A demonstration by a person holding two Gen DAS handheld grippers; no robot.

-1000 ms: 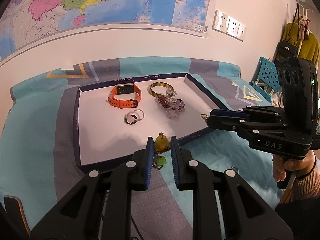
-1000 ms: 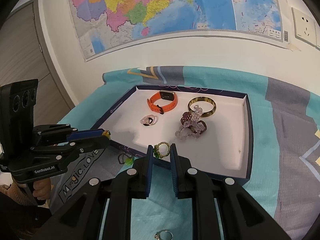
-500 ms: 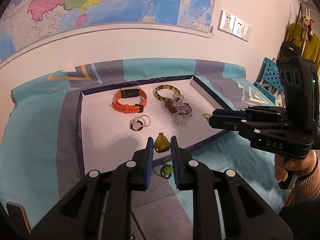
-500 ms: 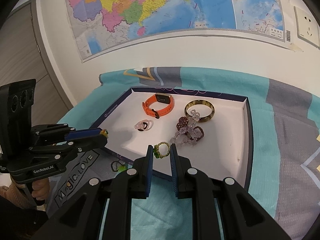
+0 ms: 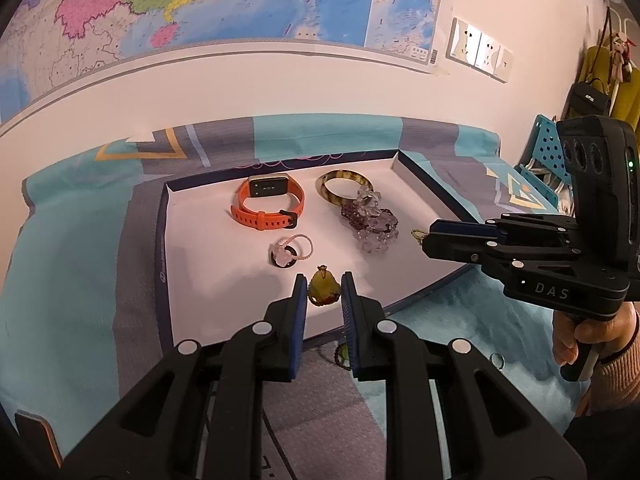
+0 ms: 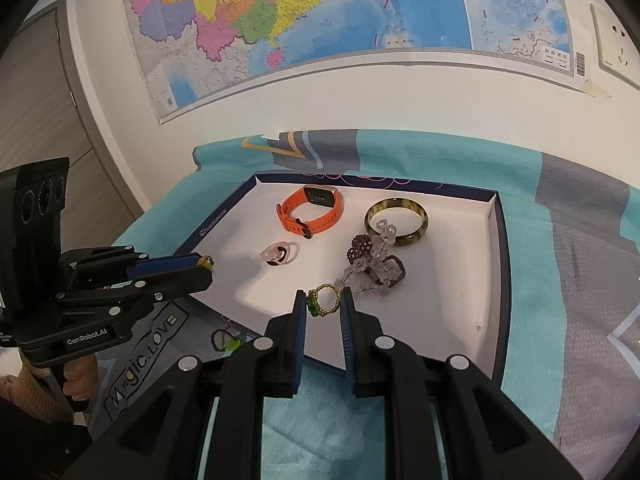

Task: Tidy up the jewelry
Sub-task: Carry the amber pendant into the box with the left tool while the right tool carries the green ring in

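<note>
Above the white-lined navy tray [image 5: 162, 240], a yellow-amber pendant [image 5: 323, 290] is gripped by the left claw [image 5: 324, 292], a green-gold beaded ring [image 6: 323, 300] by the right claw [image 6: 323, 304], beside an orange watch [image 6: 312, 212].

The near left part of the white tray [image 6: 240, 272] floor is bare, and so is its right side toward the far rim. Across the middle lie an orange watch [image 5: 269, 204], a pink ring [image 5: 287, 249], a tortoiseshell bangle [image 6: 397, 221] and a heap of purple beads [image 6: 374, 266]. The tray's raised navy rim borders every approach. A green beaded ring [image 6: 225, 340] lies on the cloth just outside the near rim.
</note>
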